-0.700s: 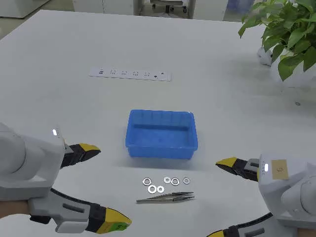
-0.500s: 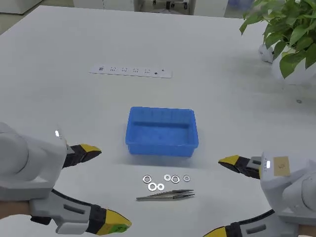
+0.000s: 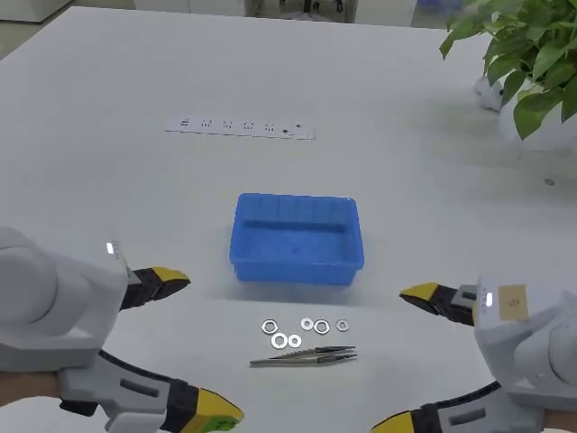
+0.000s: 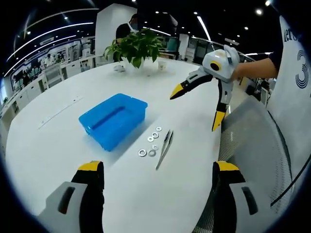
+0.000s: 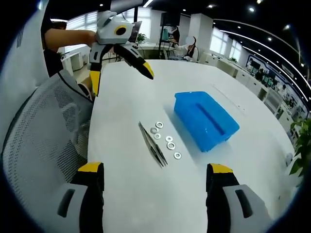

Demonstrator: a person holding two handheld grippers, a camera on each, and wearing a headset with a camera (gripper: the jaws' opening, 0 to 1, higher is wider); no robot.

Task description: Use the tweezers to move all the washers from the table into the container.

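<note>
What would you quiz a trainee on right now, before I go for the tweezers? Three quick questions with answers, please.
1. True or false: the blue container has some washers in it.
2. Where do the tweezers lie? A: inside the container. B: on the table, just on the person's side of the washers. C: on the far side of the container.
3. Fill in: ___ washers lie on the table.
Key: 1 false; 2 B; 3 six.
</note>
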